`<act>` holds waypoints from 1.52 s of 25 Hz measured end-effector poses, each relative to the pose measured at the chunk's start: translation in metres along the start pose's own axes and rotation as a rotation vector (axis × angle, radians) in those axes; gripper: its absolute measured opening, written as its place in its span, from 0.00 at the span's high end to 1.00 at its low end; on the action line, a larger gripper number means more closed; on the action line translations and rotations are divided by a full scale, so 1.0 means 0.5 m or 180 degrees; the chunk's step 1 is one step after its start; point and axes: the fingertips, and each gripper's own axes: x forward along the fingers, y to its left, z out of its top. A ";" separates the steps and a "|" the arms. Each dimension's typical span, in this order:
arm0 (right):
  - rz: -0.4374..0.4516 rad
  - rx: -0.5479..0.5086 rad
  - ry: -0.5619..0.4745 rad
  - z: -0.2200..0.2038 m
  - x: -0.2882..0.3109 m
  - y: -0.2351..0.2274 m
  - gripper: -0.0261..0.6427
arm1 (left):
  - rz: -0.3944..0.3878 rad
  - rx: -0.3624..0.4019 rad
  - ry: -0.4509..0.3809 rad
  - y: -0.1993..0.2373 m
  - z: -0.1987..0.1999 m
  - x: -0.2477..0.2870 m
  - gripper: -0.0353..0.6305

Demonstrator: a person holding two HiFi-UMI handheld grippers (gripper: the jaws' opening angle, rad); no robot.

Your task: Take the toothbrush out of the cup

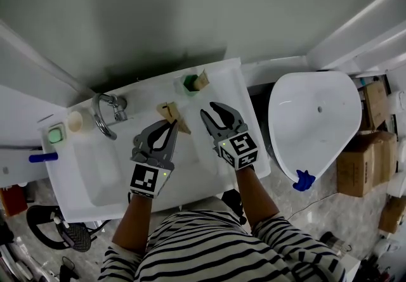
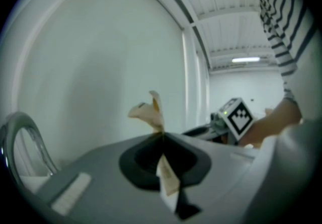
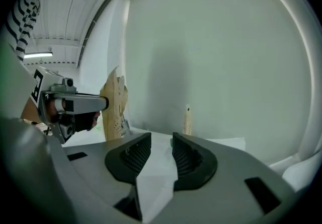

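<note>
A green cup [image 1: 188,83] stands at the back edge of the white sink counter [image 1: 223,78], with a pale wooden toothbrush [image 1: 202,79] leaning out of it. In the right gripper view the toothbrush [image 3: 187,119] rises just beyond the jaws. My left gripper [image 1: 171,124] is shut on a beige paper packet [image 1: 171,113], which pokes up between its jaws [image 2: 152,111] and shows again as a perforated packet [image 3: 114,102]. My right gripper [image 1: 214,115] is open with nothing between its ribbed pads [image 3: 187,157], a short way in front of the cup.
A chrome faucet [image 1: 105,111] curves over the basin [image 1: 108,176] at left. Beside it stand a small beige cup [image 1: 75,121] and a green soap holder [image 1: 56,135]. A white toilet [image 1: 314,119] and cardboard boxes [image 1: 358,163] are on the right.
</note>
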 end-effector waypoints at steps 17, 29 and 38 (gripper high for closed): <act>-0.0129 -0.0132 0.0155 -0.004 0.075 -0.060 0.78 | -0.0012 -0.0004 0.0014 0.003 -0.003 0.008 0.93; -0.0311 -0.0228 0.0318 -0.005 0.128 -0.096 0.78 | -0.0033 0.0030 0.0028 0.015 -0.007 0.012 0.93; -0.0370 -0.0224 0.0402 -0.012 0.153 -0.116 0.78 | -0.0023 0.0034 0.0037 0.024 -0.010 0.016 0.93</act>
